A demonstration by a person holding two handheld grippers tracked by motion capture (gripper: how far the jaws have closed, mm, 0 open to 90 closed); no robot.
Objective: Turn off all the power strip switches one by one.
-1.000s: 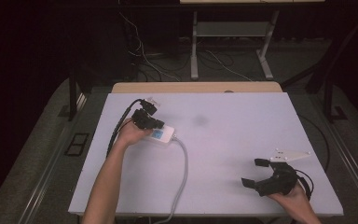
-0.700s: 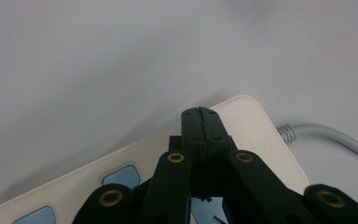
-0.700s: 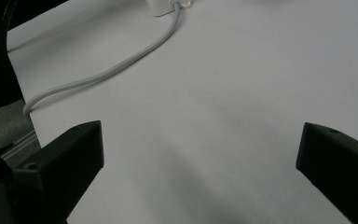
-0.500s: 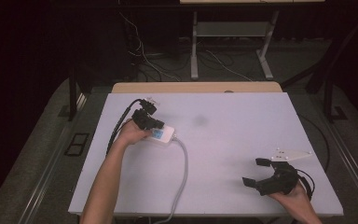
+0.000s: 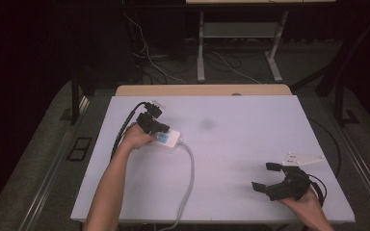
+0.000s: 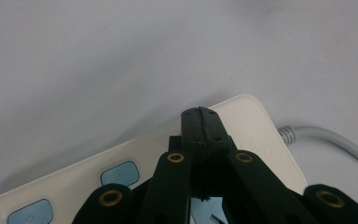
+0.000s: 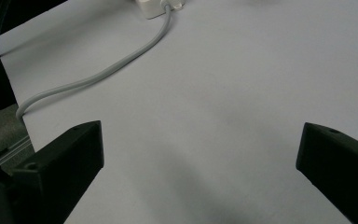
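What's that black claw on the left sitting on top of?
The left gripper, its jaws pressed together, is over a white power strip with blue buttons, lying on the white table. The strip's middle is hidden beneath the gripper.

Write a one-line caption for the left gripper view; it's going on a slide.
Closed left gripper poised over a white power strip with blue switches.

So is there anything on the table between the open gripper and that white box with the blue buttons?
No, nothing visible. Bare white table lies between the right gripper, jaws wide apart, and the power strip. Its grey cord curves off toward the near edge, to one side of that path.
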